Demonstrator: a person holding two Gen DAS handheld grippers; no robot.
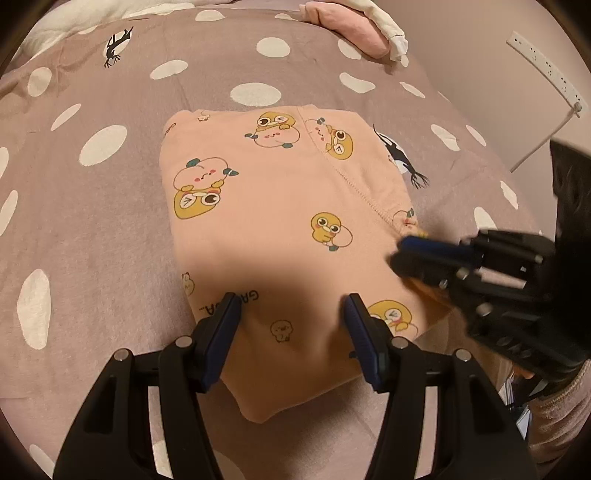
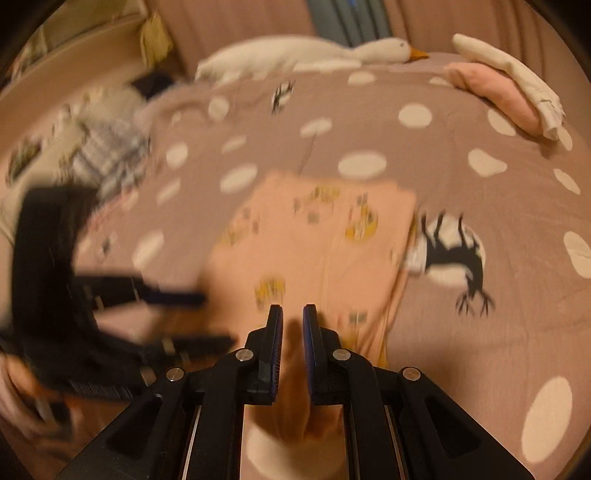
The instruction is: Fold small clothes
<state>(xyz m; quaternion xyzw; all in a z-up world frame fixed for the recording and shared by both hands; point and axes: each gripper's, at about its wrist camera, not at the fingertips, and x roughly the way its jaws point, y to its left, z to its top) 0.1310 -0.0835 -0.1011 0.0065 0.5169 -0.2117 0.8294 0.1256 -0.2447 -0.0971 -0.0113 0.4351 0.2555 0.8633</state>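
Observation:
A small peach garment (image 1: 280, 206) printed with yellow cartoon ducks lies folded into a rough rectangle on the bed. My left gripper (image 1: 291, 306) is open, its fingers wide apart just over the garment's near edge, holding nothing. My right gripper (image 1: 406, 254) comes in from the right at the garment's right edge. In the right wrist view my right gripper (image 2: 293, 314) has its jaws nearly closed on a fold of the peach garment (image 2: 314, 236). That view is blurred by motion. The left gripper (image 2: 173, 295) shows at its left.
The bed is covered by a mauve sheet (image 1: 110, 229) with white spots and black animal prints. Folded pink and white clothes (image 1: 354, 26) lie at the far right corner. A white plush goose (image 2: 314, 51) lies at the far edge. A white power strip (image 1: 546, 66) hangs on the wall.

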